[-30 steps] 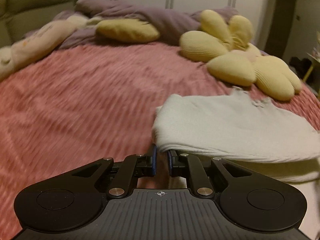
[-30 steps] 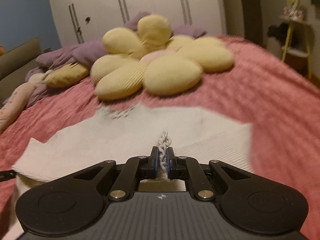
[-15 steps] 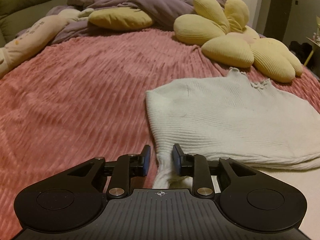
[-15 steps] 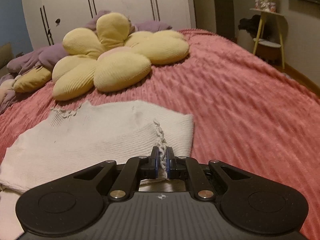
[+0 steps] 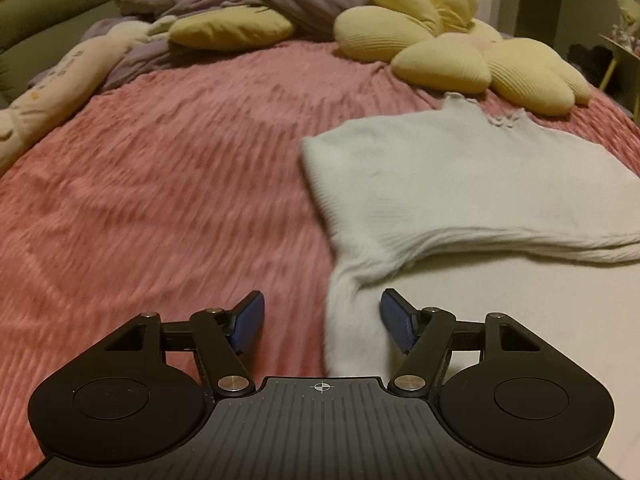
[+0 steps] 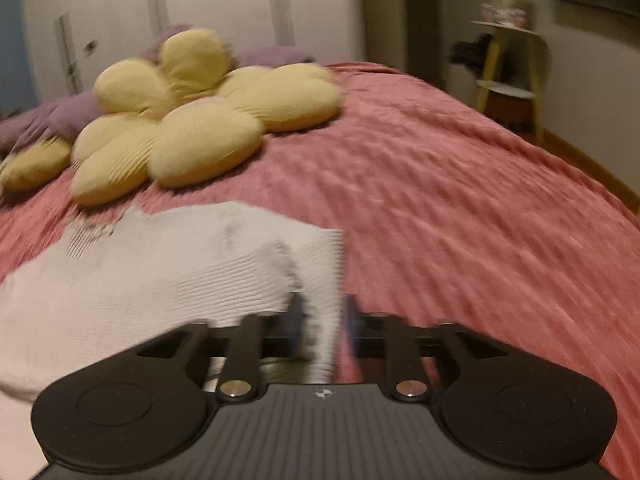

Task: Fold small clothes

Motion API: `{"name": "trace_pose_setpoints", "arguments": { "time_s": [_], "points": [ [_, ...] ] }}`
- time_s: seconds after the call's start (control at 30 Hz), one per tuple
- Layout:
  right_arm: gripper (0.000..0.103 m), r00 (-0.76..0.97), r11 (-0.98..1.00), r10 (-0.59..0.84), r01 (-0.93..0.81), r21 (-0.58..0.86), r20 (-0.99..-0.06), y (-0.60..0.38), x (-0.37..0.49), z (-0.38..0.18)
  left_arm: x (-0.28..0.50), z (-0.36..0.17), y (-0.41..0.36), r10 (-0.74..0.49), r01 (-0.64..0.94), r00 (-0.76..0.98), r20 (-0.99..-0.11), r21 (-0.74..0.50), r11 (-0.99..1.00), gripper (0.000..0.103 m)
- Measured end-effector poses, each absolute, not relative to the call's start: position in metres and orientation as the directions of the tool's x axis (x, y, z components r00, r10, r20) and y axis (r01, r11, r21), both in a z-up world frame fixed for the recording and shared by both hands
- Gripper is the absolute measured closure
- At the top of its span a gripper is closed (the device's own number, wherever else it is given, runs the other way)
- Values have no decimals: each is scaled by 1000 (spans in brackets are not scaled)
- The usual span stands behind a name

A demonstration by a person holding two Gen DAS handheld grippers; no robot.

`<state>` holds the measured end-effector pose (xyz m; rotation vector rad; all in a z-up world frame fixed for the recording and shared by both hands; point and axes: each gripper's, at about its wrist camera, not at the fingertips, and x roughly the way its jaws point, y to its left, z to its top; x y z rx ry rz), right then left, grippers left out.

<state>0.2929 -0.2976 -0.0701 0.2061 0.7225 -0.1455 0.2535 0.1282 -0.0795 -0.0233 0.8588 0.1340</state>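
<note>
The left gripper has just been opening, and its jaws are seen spread wide, a near strip of the white knit top lying loose between them, unpinched. The right gripper has just been parting too; through blur, the garment's right edge is seen between its pads, apparently released. The top is laid folded on the pink bedspread, near the flower cushion. It is judged light, soft and stretchy; doubled edges or corners are best pinched.
</note>
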Motion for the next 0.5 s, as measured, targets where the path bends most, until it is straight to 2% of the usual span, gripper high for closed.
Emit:
{"name": "trace_pose_setpoints", "arguments": {
  "time_s": [0.07,0.17,0.3,0.4,0.5],
  "points": [
    [66,739,955,-58,237,179,-671,-306,283,-66,244,-75,133,105,-163,654,-749,-3,987,34],
    [66,749,934,36,211,289,-662,-313,257,-57,233,-73,132,58,-162,651,-757,-63,985,34],
    [66,717,947,115,131,294,-687,-305,232,-61,229,-78,121,64,-145,633,-772,-37,989,37],
    [66,695,949,134,117,294,-707,-303,229,-64,231,-76,126,29,-160,625,-780,-91,983,41],
    [66,668,931,181,121,344,-722,-305,232,-63,228,-77,133,47,-196,609,-792,-93,976,40]
  ]
}}
